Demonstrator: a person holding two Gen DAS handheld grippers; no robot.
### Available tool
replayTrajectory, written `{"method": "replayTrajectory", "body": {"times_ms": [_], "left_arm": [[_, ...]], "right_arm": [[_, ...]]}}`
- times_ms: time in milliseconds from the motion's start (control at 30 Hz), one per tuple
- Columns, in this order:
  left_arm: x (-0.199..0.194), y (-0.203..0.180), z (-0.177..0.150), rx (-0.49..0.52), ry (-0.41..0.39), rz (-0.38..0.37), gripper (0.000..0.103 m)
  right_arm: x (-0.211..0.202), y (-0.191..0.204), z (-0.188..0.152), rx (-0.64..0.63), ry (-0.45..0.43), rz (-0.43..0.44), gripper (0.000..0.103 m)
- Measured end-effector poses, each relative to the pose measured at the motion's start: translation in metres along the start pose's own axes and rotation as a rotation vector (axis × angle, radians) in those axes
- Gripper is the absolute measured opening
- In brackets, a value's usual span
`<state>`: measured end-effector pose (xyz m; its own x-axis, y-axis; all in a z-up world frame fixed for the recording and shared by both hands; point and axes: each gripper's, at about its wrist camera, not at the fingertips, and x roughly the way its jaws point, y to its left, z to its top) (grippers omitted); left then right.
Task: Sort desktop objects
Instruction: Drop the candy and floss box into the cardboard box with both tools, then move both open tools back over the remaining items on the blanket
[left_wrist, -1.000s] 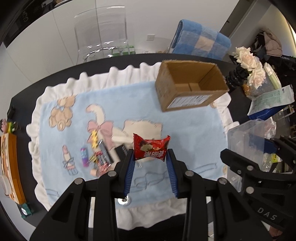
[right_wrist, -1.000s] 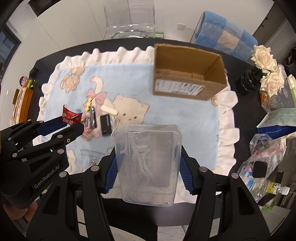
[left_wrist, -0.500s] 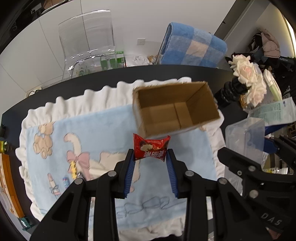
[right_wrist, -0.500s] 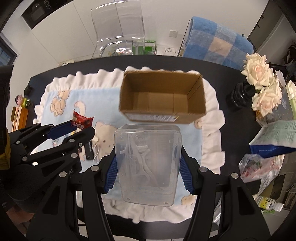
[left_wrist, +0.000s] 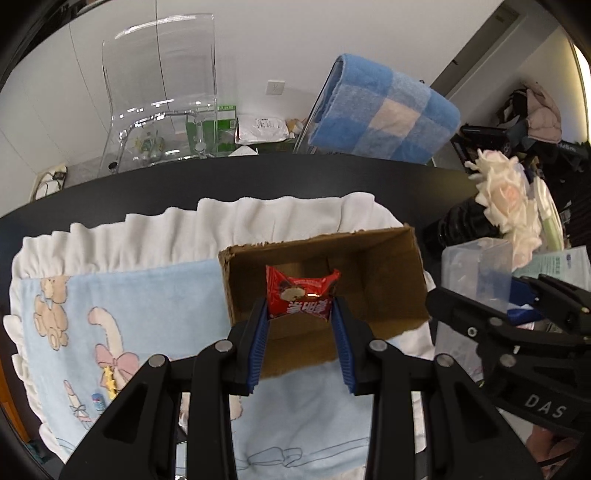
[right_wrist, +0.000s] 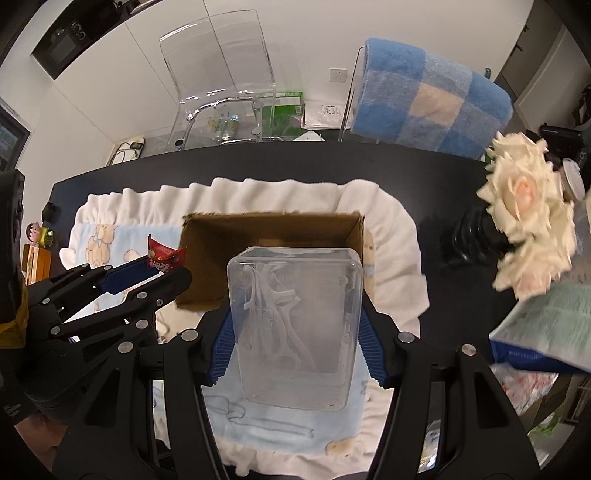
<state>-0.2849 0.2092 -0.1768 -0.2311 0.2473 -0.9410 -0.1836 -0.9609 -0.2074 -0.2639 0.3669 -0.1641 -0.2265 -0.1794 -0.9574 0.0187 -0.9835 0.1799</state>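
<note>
Table (right_wrist: 424, 173): black, oval, carrying everything below. Blanket (left_wrist: 155, 295): pale blue with cartoon print and white ruffled border, spread over the table's middle. Cardboard box (left_wrist: 388, 273): brown, open-topped, standing on the blanket's far right part; as much of its floor as shows is bare. Clear plastic container (right_wrist: 295, 325): pinched at its side walls by the right tongs (right_wrist: 295, 339), held above the blanket's near edge just short of the box; white pieces inside cannot be identified through the plastic. Left tongs (left_wrist: 300, 325): closed on the lower end of a red snack packet (left_wrist: 301, 295), which in the left wrist view hangs over the box's opening, and in the right wrist view sits just at the box's left wall. Small items (left_wrist: 99, 391): a yellow-and-pink cluster low on the blanket's left, cut off by the tongs' frame and too small to name. Step in hand, as judged: delivery of the packet to the box. Next move calls for the packet clear of the near wall and well inside the rim before the tongs part. Hidden: the box's near floor, behind the packet; the packet's height above the box cannot be told.
</note>
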Motion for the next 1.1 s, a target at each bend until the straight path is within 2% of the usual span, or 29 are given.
{"method": "replayTrajectory", "body": {"times_ms": [167,233,300,367,400,433,533,667,900,1033,1100], "left_arm": [[0.012,0.005,0.004,-0.020,0.022,-0.004,0.036],[0.013,0.007,0.004,-0.032,0.022,0.006,0.047],[0.013,0.010,0.002,-0.045,0.017,0.007,0.071],[0.010,0.013,0.000,-0.052,0.004,0.012,0.080],[0.008,0.015,0.000,-0.054,0.001,0.018,0.083],[0.007,0.017,-0.001,-0.056,-0.002,0.024,0.083],[0.000,0.022,-0.003,-0.060,-0.007,0.036,0.084],[-0.013,0.028,-0.009,-0.069,-0.023,0.052,0.084],[-0.044,0.036,-0.031,-0.078,-0.048,0.080,0.084],[-0.071,0.041,-0.051,-0.076,-0.087,0.093,0.084],[-0.083,0.045,-0.060,-0.074,-0.104,0.110,0.084]], "right_arm": [[0.014,-0.013,0.011,0.010,0.008,0.050,0.061],[0.019,-0.016,0.012,0.010,0.016,0.060,0.061],[0.021,-0.018,0.012,0.005,0.016,0.073,0.061],[0.022,-0.020,0.010,0.007,0.012,0.094,0.065],[0.022,-0.020,0.009,0.008,0.013,0.101,0.070],[0.023,-0.021,0.009,0.009,0.012,0.099,0.075],[0.019,-0.021,0.006,0.002,-0.003,0.096,0.079],[0.012,-0.023,0.000,0.010,-0.020,0.108,0.089],[-0.012,-0.011,-0.018,0.007,-0.050,0.107,0.097],[-0.028,0.001,-0.030,-0.004,-0.072,0.106,0.103],[-0.036,0.007,-0.036,-0.006,-0.081,0.106,0.103]]}}
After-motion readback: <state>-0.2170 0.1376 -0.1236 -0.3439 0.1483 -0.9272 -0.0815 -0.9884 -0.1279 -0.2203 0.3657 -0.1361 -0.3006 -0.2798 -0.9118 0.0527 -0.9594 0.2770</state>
